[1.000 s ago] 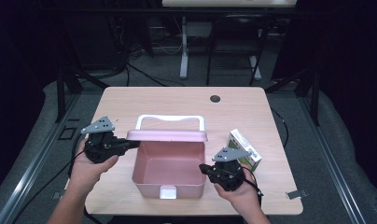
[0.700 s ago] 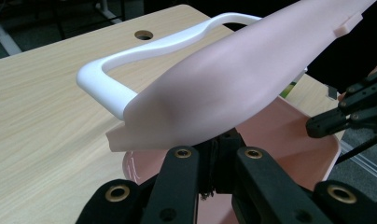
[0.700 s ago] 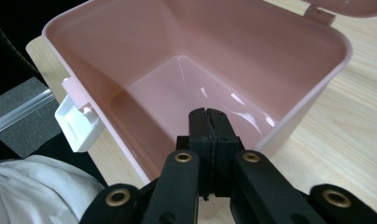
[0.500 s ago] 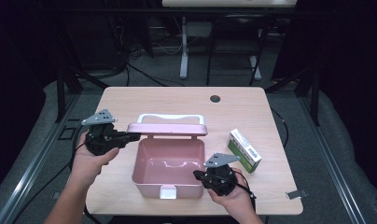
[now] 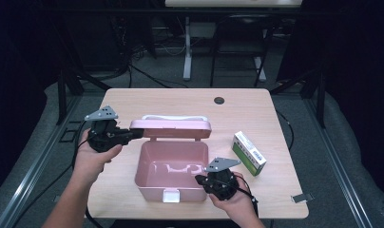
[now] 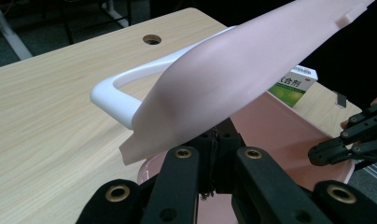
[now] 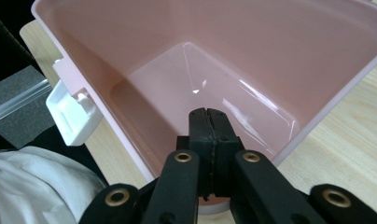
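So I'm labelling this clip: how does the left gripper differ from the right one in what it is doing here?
The left gripper is shut on the pink plastic lid, holding it raised by its left corner; the right gripper is shut on the right wall of the open pink plastic box. The left sits higher, at the box's far-left side; the right sits low at its near-right corner. Both are black, carry grey plates, and have their fingers closed.

Evenly lit tabletop (image 5: 256, 107), dark surroundings; soft glare inside pink box (image 7: 196, 91); blurred jaws up close.
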`<state>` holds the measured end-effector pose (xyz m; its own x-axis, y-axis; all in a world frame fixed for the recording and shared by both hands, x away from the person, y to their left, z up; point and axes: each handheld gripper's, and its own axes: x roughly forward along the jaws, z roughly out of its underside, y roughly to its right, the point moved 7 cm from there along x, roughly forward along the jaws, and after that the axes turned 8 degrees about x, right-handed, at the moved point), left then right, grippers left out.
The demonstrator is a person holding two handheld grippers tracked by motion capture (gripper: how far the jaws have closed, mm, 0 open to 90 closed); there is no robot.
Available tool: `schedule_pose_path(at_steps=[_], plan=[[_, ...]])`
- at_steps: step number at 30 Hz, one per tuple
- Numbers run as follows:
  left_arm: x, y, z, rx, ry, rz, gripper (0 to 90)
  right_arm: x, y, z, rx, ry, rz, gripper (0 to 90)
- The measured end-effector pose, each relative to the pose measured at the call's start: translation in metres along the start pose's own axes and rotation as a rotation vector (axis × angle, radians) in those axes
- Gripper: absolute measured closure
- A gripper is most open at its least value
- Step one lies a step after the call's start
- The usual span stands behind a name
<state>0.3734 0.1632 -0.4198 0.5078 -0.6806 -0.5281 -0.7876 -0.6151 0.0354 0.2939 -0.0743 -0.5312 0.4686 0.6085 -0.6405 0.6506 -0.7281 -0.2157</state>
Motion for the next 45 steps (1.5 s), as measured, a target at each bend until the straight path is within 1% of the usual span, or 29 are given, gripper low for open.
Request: schedule_pose_path(at_steps=[4,9,17,32,36,39,45], plan=[[0.001,-0.002,-0.003,-0.002,0.002,-0.007,89.4,0.000,0.000,0.000,-0.004,-0.001,-0.005,90.0],[0.002,-0.004,-0.004,0.000,-0.002,-0.002,89.4,0.000,0.000,0.000,-0.005,-0.002,-0.008,90.0],[0.004,-0.010,-0.007,-0.016,0.006,-0.014,89.4,0.000,0.000,0.001,-0.008,0.001,-0.007,90.0],[0.009,-0.017,-0.009,-0.035,-0.004,-0.016,89.4,0.000,0.001,0.001,-0.009,0.000,-0.005,90.0],[0.011,-0.019,-0.009,-0.040,-0.002,-0.018,89.4,-0.002,0.003,0.001,0.007,0.000,-0.004,89.9],[0.012,-0.019,-0.010,-0.041,-0.004,-0.017,89.4,-0.002,0.002,0.001,0.002,0.005,0.001,89.9],[0.014,-0.022,-0.010,-0.045,-0.005,-0.025,89.4,-0.002,0.002,0.002,0.007,0.005,-0.003,90.0]])
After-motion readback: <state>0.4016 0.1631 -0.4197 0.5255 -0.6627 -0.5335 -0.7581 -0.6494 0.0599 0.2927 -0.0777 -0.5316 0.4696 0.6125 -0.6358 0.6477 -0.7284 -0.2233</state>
